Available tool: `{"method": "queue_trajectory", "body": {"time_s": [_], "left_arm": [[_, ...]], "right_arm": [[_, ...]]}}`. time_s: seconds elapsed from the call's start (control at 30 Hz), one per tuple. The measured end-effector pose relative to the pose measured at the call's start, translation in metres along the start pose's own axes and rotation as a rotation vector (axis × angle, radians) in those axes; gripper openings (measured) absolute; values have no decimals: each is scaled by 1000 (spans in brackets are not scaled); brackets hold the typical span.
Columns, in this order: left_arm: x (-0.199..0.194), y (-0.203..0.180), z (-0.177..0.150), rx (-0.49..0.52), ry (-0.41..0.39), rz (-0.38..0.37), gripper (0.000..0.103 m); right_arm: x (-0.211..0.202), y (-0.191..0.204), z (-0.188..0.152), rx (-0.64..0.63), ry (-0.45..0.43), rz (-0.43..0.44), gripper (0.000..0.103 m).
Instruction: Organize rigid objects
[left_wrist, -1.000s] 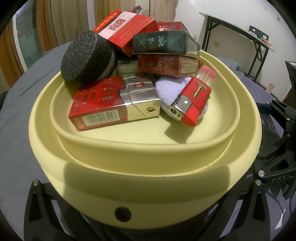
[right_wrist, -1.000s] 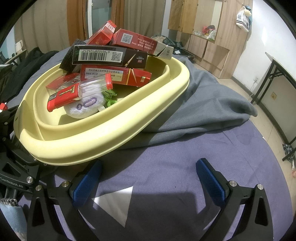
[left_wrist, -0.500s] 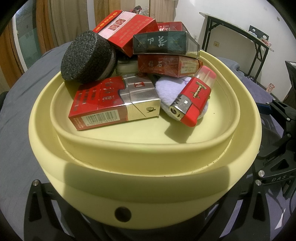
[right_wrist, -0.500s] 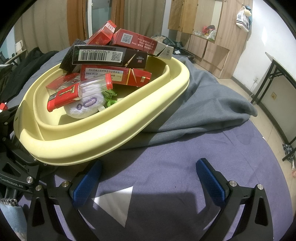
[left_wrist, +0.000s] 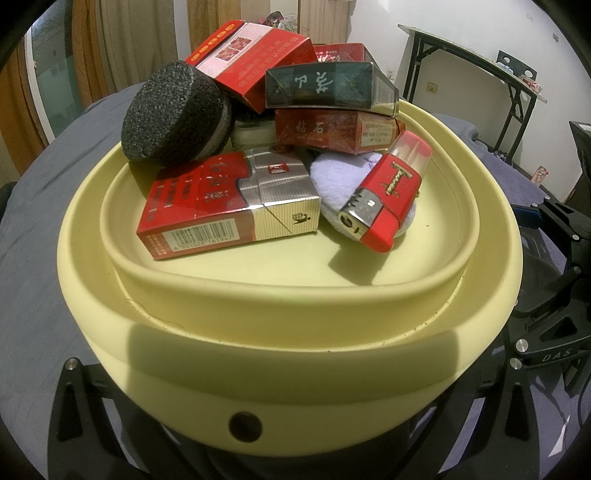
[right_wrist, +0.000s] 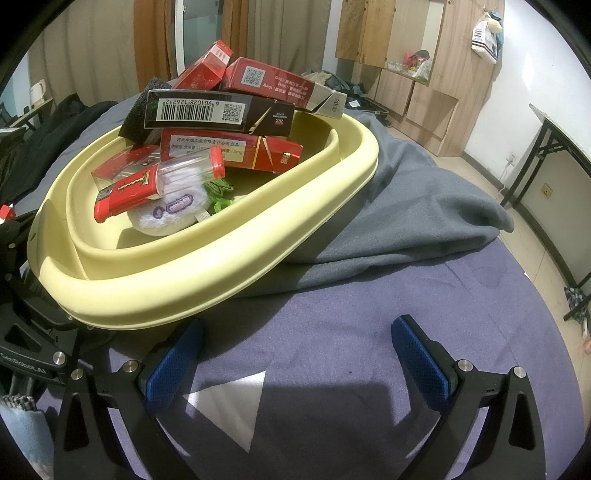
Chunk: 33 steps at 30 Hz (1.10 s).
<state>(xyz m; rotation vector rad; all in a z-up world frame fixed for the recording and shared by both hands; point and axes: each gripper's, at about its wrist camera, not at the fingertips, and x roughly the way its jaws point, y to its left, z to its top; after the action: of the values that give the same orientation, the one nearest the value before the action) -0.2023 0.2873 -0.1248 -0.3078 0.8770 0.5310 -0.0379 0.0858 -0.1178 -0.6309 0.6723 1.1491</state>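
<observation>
A pale yellow tray (left_wrist: 288, 354) is seen heaped with red cigarette packs (left_wrist: 225, 203), a dark pack (left_wrist: 328, 86), a red lighter (left_wrist: 388, 199) and a black sponge (left_wrist: 173, 114).

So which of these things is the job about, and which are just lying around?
For the job: yellow basin, red lighter, cigarette packs, black sponge, right gripper.

Lying about: grey blanket, folding table, wooden cabinets.

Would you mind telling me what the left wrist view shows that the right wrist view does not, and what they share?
Only the left wrist view shows the black sponge's round speckled face and the dark hole in the tray's near wall. Only the right wrist view shows the right gripper open over purple cloth, the grey blanket and green leaves. Both show the yellow tray, red lighter, white puff and stacked cigarette boxes.
</observation>
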Motion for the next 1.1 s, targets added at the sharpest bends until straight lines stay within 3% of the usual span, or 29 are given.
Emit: {"method": "queue_trajectory", "body": {"time_s": [1.1], "left_arm": [[0,0,0,0,0,0,103]], "right_arm": [[1,-12,-1,-4,0,1,103]]}}
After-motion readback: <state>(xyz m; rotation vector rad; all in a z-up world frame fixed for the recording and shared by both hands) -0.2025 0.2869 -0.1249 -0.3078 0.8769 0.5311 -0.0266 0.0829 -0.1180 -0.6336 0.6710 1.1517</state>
